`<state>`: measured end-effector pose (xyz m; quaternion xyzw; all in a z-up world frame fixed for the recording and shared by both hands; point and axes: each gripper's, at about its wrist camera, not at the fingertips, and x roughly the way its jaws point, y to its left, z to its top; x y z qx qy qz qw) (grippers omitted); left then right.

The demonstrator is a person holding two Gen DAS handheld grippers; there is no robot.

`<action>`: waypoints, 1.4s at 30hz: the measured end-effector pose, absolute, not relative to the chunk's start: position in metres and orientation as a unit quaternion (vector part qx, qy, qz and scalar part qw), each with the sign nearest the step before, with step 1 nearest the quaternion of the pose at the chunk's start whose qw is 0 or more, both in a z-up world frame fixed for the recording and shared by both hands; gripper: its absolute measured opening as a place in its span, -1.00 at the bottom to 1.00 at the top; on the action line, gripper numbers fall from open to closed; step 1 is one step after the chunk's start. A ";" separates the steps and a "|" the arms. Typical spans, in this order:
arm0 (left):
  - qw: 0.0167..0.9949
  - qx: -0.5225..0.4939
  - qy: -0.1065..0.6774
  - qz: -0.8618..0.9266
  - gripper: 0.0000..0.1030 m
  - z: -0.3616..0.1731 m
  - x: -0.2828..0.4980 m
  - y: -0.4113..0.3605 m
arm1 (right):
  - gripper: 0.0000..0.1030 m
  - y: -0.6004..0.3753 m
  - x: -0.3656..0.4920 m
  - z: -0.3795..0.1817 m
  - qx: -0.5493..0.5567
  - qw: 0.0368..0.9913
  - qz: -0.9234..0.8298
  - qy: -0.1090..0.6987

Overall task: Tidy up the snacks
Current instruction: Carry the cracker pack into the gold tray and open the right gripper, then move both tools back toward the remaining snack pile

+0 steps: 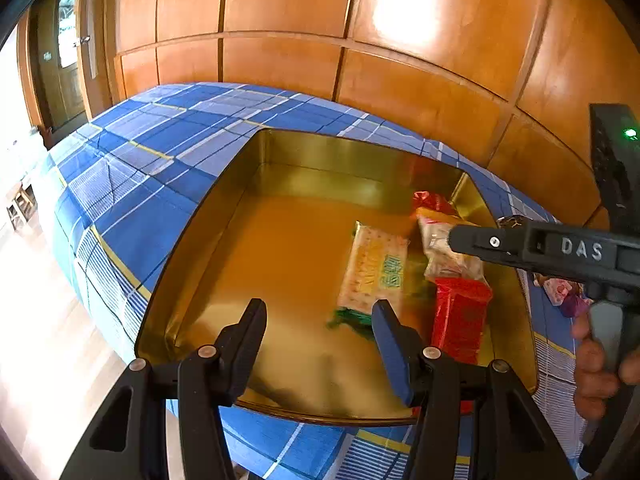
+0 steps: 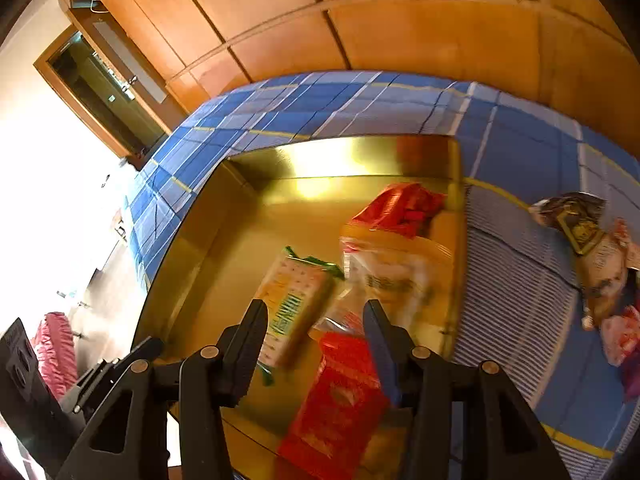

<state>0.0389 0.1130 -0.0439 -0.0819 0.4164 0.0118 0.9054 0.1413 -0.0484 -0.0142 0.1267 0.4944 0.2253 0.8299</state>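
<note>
Gold tin (image 1: 224, 216), rect., open-topped, sitting on table w/ blue plaid cloth (image 1: 160, 136), wood-panel wall (image 1: 280, 12) behind. We're logging four items inside, all crowding the tin's right half; left half is showing bare gold floor. Item 1: cracker pack (image 1: 374, 268), pale wrapper w/ green print and green end, lying flat nr centre, blurred in both views. Item 2: clear/pale snack bag (image 1: 448, 256) w/ orange top edge, lying against right wall, just beside the cracker pack. Item 3: red pack (image 1: 460, 316), lying at near-right, touching the pale bag's lower end. Item 4: red crinkly bag (image 2: 400, 208) sitting in the far-right corner, behind the pale bag. Outside the tin, on cloth to the right: brown/gold wrapped snack (image 2: 592, 248) plus pink and purple wrapped pieces (image 2: 620, 340), well apart from tin wall, details too blurred to read. We're holding the left gripper (image 1: 320, 312) over the tin's near edge, jaws standing part-open w/ nothing between them. We're holding the right gripper (image 2: 316, 312) over the tin's near-right area, above the cracker pack and red pack, jaws part-open, pads not pressing on anything; in the left view its finger is reaching in over the pale bag, a hand (image 1: 596, 364) gripping its handle.
</note>
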 end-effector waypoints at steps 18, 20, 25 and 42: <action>0.910 -0.049 0.411 -0.009 0.12 -0.031 0.030 0.086 | -0.02 -0.102 0.076 0.003 0.063 0.887 0.150 0.432; 0.910 -0.045 0.411 -0.012 0.12 -0.031 0.030 0.084 | -0.02 -0.107 0.071 0.002 0.058 0.888 0.147 0.431; 0.911 -0.036 0.411 -0.017 0.12 -0.030 0.028 0.078 | -0.02 -0.130 0.062 -0.003 0.052 0.890 0.128 0.434; 0.909 0.003 0.414 -0.041 0.12 -0.025 0.031 0.046 | -0.02 -0.247 0.055 0.006 0.020 0.901 0.021 0.434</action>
